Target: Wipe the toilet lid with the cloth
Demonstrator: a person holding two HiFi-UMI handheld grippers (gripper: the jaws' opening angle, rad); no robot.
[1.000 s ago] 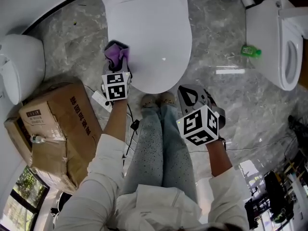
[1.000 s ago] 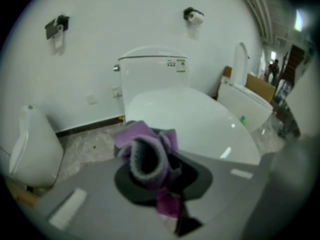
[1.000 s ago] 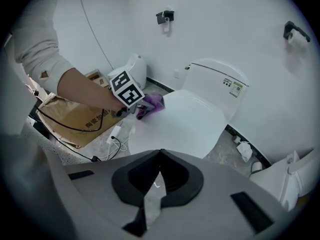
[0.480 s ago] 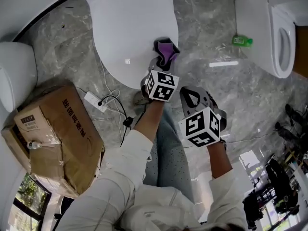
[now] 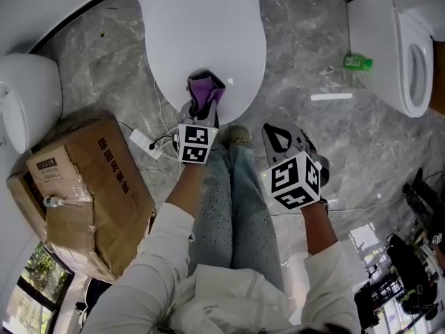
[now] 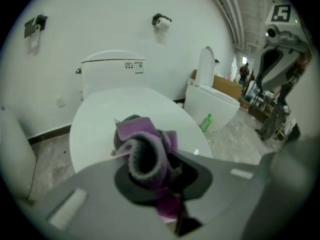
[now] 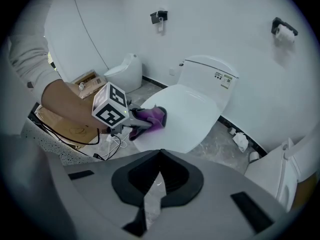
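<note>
1. Floor [image 5: 313, 68]: grey marble. There is a wide open stretch right of the lid, and a tighter one left of it.
2. Lid [image 5: 201, 19]: white and shut, with its rounded front edge toward the person. Most of its surface is bare.
3. Box [image 5: 83, 186]: cardboard, on the floor left of the legs [image 5: 233, 207] and near the lid's front-left. The red print on top is too unclear to read.
4. Right toilet [image 5: 400, 47] and left toilet [image 5: 28, 96]: both stand well apart from the lid.
5. Right gripper [image 5: 277, 136]: jaws closed together with nothing between them. It hangs over the floor right of the legs, clear of the lid.
6. Left gripper [image 5: 203, 106]: jaws clamped on the cloth, at the lid's front edge.
7. Cloth [image 5: 206, 88]: purple and bunched, lying on the lid just inside the front rim.
8. Power strip [image 5: 141, 142]: lies with its cable on the floor between the box and the lid front, near the left gripper.
9. Bottle [image 5: 357, 62]: green, on the floor beside the right toilet.
10. Tank label [image 6: 134, 65]: print too small to read.
</note>
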